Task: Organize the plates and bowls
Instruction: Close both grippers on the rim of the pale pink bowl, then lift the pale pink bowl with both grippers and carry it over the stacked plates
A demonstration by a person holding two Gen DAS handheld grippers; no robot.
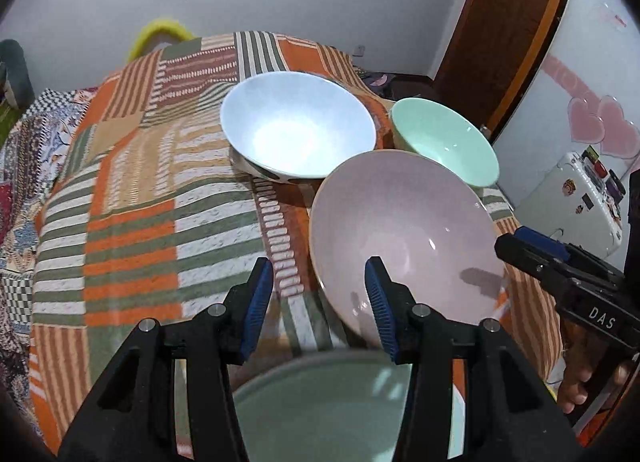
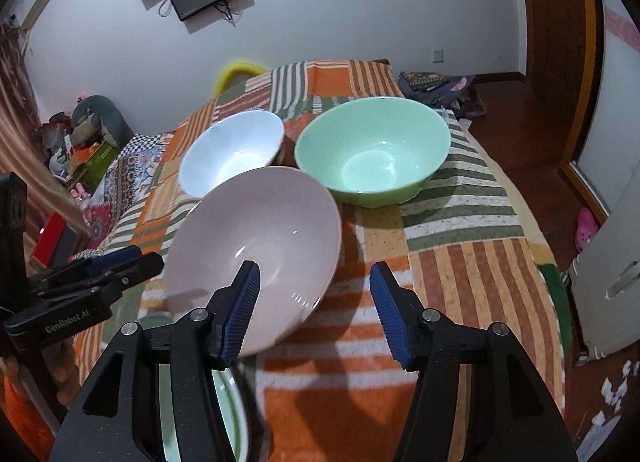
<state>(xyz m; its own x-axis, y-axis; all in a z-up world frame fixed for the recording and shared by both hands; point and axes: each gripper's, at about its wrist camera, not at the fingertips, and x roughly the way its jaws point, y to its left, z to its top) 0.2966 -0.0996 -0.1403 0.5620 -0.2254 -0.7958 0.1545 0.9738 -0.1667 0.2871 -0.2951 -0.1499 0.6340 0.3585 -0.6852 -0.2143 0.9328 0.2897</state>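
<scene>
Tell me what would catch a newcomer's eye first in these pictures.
Three bowls cluster on the striped patchwork blanket: a big pink bowl nearest, tipped on its side, a pale blue bowl behind it, and a mint green bowl to the right. Both grippers' blue-padded jaws stand open, holding nothing.

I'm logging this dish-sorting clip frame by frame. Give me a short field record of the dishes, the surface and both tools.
surface: striped blanket
pink bowl: nearest, tilted, seems to rest on the green plate
white bowl: far left, upright
green bowl: far right, upright
left tool: open, nothing gripped
right tool: open, pink bowl's rim between its fingers, not pressed
</scene>
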